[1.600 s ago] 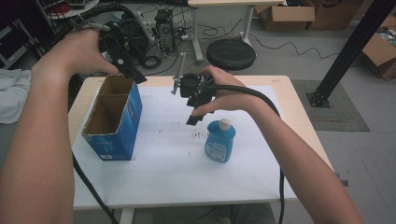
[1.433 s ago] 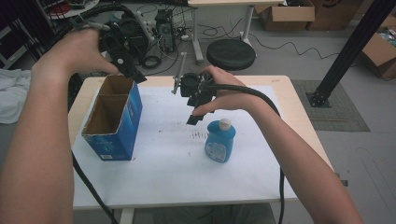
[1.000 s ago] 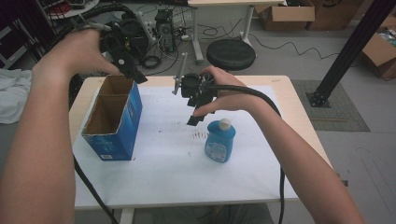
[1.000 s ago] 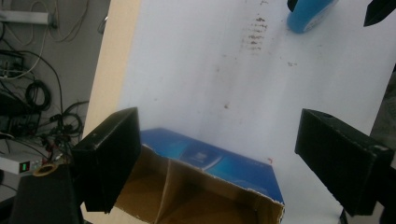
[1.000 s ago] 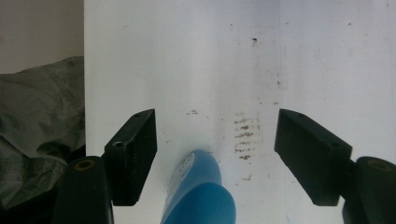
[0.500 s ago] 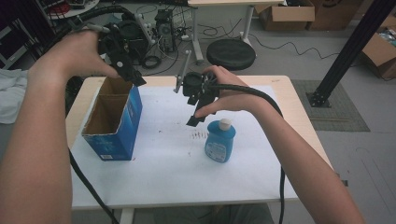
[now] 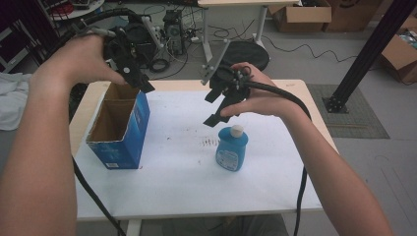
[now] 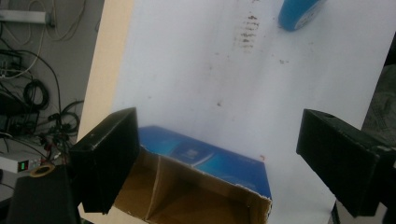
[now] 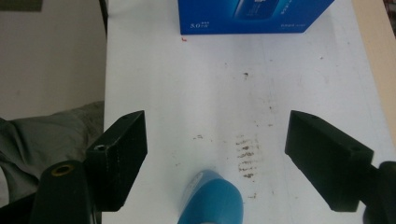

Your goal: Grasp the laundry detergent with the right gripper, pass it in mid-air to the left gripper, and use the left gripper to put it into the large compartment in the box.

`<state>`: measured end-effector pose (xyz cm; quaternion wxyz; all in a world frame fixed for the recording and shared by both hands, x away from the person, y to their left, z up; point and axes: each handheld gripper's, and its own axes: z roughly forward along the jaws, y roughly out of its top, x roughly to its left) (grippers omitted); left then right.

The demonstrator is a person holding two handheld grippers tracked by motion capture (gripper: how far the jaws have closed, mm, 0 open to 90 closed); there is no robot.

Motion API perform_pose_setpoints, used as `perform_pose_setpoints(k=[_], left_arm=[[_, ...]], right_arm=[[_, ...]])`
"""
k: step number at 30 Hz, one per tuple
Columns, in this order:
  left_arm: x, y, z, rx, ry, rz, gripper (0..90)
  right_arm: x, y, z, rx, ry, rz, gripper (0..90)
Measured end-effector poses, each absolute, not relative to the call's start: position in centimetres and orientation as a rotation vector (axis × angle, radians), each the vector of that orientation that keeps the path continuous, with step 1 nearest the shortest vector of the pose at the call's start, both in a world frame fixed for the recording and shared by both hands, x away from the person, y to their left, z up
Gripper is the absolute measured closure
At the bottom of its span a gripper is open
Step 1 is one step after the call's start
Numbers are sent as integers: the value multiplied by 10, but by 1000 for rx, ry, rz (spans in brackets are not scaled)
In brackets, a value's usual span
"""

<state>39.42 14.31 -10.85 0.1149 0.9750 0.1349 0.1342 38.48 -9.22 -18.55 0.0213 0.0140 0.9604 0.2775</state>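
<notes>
High view shows my right tongs [image 7: 220,109] spread, just opened, empty above the blue bottle [image 7: 231,149] at centre; my left tongs [image 7: 139,81] hang released over the blue box [image 7: 119,129] at left on the counter [image 7: 177,187].

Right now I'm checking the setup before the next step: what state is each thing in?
Box: upright on the table, top open, nothing visible inside.
Bottle: standing upright, white cap on, free of both grippers.
Left gripper: open, held above the box.
Right gripper: jaws have just been opening, nothing between them, above the bottle.
Table: white top, brown smudges.
</notes>
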Motion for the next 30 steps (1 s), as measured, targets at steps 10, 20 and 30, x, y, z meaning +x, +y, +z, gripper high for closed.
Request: perform_pose_setpoints(k=[10, 20, 30], left_arm=[[393, 138, -110, 2866, 397, 390, 140], [392, 136, -111, 2871, 399, 395, 141], [392, 136, -115, 2872, 412, 383, 142]], right_arm=[[378, -131, -184, 103, 2888, 993, 195], [370, -175, -197, 169, 2805, 1133, 182], [362, -213, -224, 257, 2731, 1233, 182]])
